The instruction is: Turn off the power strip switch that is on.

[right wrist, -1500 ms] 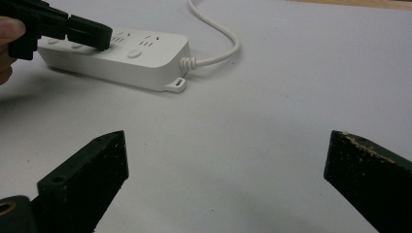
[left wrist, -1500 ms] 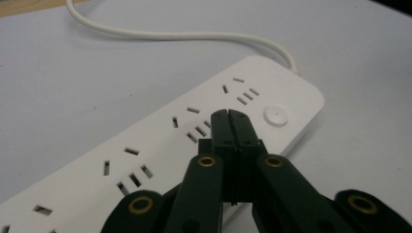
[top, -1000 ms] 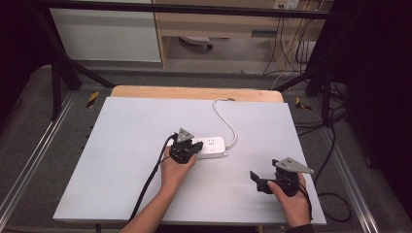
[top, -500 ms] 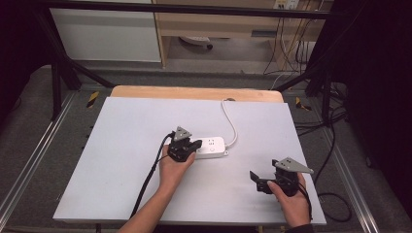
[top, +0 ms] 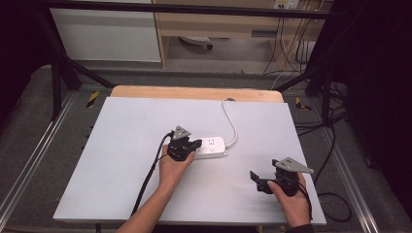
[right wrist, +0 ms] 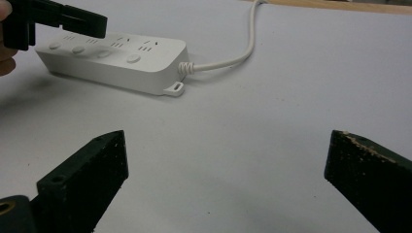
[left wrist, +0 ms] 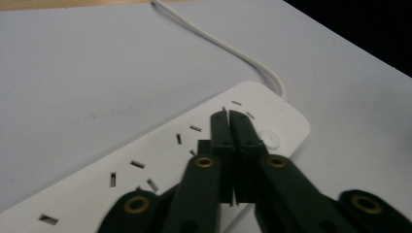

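Left tool [top: 190, 145] unmoved over power strip [top: 213, 147]

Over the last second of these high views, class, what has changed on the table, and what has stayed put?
Nothing visibly changed. The left hand-held gripper, jaws shut, stays over the white plastic power strip; the right hand-held gripper stays open and apart from it, on the pale grey table mat.

Your only obstacles on the white board [top: 121, 145] are the power strip [top: 211, 147] at its middle and its cord [top: 231, 121] running to the far edge. Left, near and right stretches lie open.
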A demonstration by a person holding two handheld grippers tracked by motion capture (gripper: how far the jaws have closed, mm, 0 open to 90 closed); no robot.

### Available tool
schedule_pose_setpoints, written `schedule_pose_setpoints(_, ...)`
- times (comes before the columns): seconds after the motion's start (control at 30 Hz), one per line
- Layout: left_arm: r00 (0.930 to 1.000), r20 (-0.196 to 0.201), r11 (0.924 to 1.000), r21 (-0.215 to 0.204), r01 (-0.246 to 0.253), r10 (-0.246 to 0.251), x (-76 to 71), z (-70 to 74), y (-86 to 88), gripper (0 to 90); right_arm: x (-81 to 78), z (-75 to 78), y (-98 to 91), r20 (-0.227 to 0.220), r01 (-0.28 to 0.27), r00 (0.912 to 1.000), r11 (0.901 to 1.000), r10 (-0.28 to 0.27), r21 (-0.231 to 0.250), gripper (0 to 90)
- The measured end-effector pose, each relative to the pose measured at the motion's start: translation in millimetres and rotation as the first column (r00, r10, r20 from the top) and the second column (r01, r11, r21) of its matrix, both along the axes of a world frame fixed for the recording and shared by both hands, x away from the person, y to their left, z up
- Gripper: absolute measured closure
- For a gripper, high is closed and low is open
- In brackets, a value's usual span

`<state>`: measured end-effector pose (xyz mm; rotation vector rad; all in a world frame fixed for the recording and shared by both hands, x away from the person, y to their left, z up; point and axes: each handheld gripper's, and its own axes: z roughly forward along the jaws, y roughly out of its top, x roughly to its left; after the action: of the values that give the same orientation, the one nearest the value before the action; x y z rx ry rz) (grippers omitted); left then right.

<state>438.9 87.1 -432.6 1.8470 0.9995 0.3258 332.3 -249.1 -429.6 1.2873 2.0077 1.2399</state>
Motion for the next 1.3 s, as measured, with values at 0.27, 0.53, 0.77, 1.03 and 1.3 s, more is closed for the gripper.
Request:
schedule_pose_setpoints(0.27,0.9997,0.025,1.0,-0.007,0.0,0.001,-0.2,4.7,3.5,69.2,0.0,-0.1,0.1,0.001,0.001,1.0,1.0,-0.001,-0.001,3.1)
schedule_pose_setpoints(0.53,0.9985,0.054,0.9994,-0.034,-0.003,0.005,0.8,14.7,8.6,40.0,0.0,0.2,-0.5,0.002,0.004,1.0,1.0,-0.004,0.0,3.1)
schedule_pose_setpoints(0.77,0.9985,0.054,0.9992,-0.039,-0.002,0.004,-0.1,20.0,10.6,16.8,-0.3,0.3,0.2,0.0,0.004,1.0,1.0,-0.004,0.0,3.0)
schedule_pose_setpoints(1.03,0.998,0.059,0.9991,-0.037,-0.018,0.021,-2.4,27.9,19.7,8.6,0.0,0.1,0.0,0.0,0.003,1.0,1.0,-0.003,-0.002,2.9)
schedule_pose_setpoints(1.3,0.9973,0.07,0.9993,-0.033,-0.019,0.021,-6.8,36.5,30.8,8.3,0.1,0.0,-0.2,0.0,0.004,1.0,1.0,-0.004,0.0,2.9)
